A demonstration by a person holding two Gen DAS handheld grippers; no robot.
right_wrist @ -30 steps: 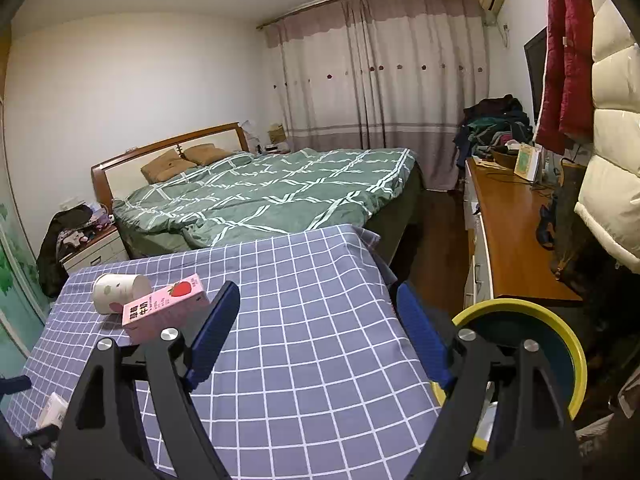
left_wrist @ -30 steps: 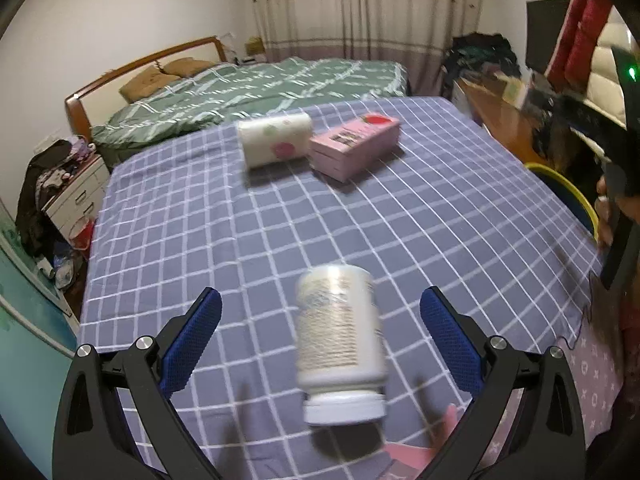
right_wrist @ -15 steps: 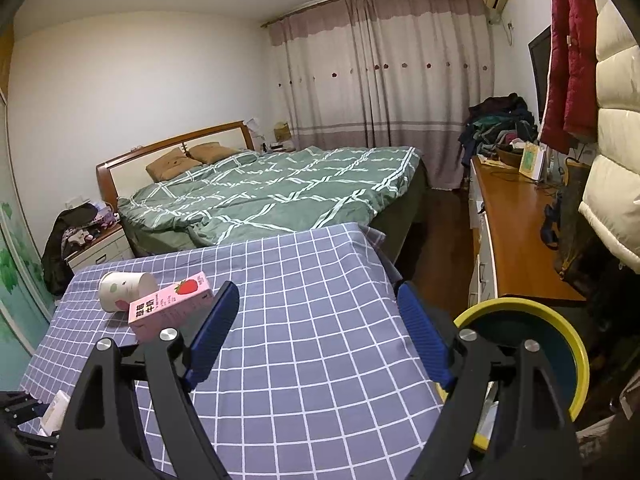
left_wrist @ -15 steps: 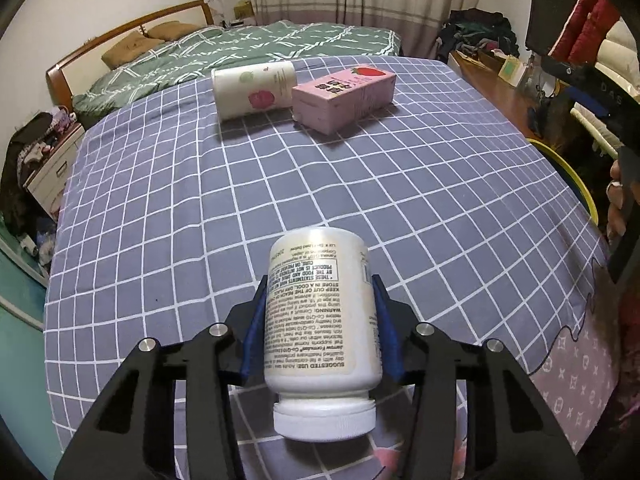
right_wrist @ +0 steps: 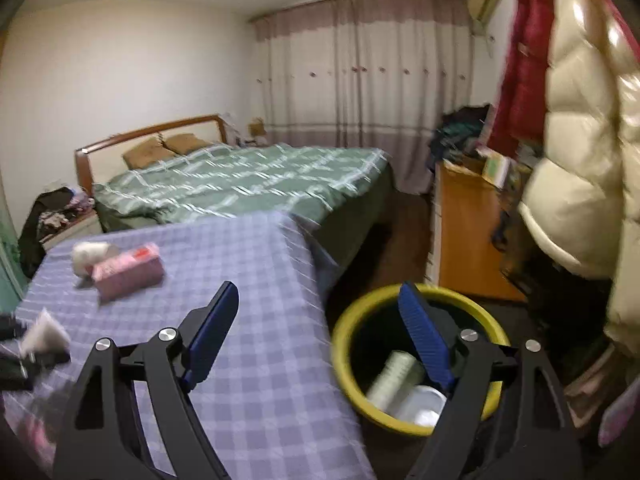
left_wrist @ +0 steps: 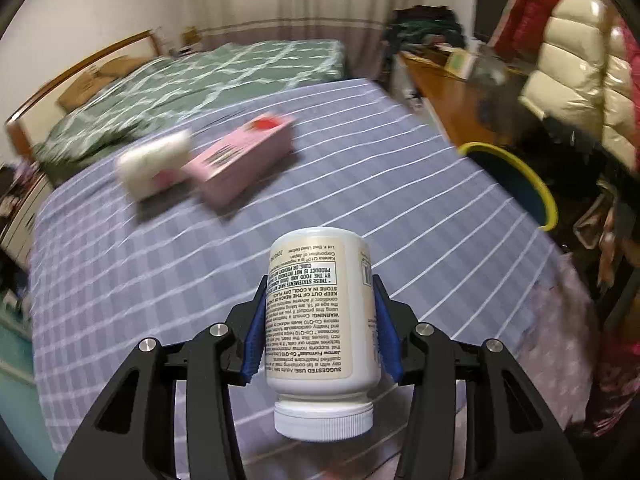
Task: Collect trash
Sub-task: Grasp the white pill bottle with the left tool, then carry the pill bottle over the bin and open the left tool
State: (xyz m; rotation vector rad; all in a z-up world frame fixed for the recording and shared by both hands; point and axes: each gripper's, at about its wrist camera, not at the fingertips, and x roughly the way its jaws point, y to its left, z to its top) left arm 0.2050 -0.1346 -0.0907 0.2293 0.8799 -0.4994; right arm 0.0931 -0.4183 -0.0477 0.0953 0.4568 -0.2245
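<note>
White pill bottle (left_wrist: 322, 312) clamped, yellow-rimmed bin (right_wrist: 416, 360) holding cups

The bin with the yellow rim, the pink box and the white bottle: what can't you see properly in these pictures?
- Bin, right wrist view: the right gripper covers part of the inside. Pale containers show; what else lies there is hidden.
- Pink box and white cup, left wrist view: motion blur, print unreadable.
- White bottle, left wrist view: its far side is hidden; the left gripper covers its flanks.
</note>
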